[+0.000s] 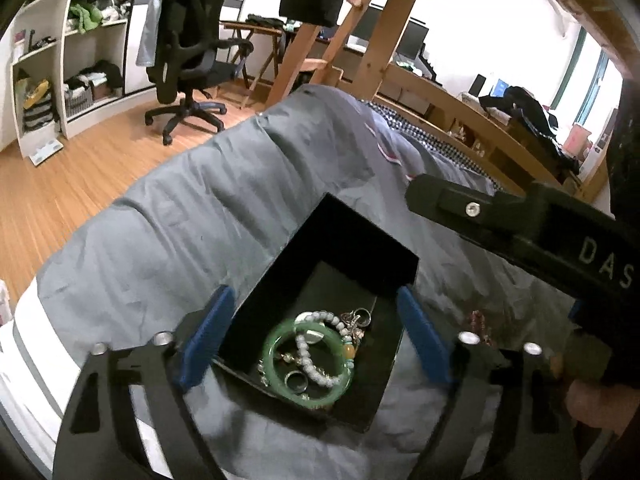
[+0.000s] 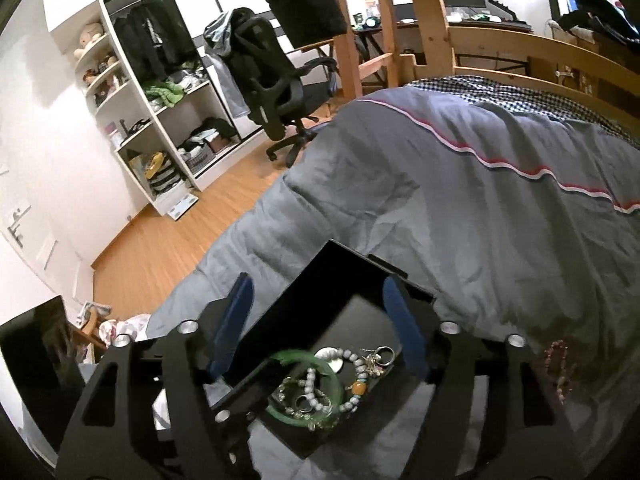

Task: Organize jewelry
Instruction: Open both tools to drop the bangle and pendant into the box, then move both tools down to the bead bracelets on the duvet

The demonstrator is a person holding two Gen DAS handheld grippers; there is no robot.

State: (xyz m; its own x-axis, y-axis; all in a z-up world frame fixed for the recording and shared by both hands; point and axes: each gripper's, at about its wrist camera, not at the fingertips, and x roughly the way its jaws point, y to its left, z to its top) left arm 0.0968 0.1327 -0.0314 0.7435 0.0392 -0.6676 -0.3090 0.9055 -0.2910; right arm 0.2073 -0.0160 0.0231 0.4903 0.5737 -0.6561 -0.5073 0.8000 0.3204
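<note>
A black open box (image 1: 332, 236) lies on the grey duvet (image 1: 180, 220). It holds a green jade bangle (image 1: 280, 384), a white bead bracelet (image 1: 316, 372), rings and small charms. My left gripper (image 1: 316, 300) is open and hovers above the box, its blue fingers (image 1: 208, 332) on either side of it. My right gripper (image 2: 318, 292) is open above the same box (image 2: 344, 272), with the bangle (image 2: 288, 360) and beads (image 2: 352, 356) below it. A pink bead bracelet (image 2: 558, 364) lies on the duvet right of the box, also in the left wrist view (image 1: 478, 324). The right gripper's body (image 1: 540, 228) crosses the left wrist view.
The duvet (image 2: 480, 200) covers a bed with a wooden frame (image 2: 520, 52). A black office chair (image 1: 188, 60) and white shelves (image 1: 80, 60) stand on the wood floor (image 1: 60, 184) beyond the bed's edge. A dark screen (image 2: 36, 340) stands at the lower left.
</note>
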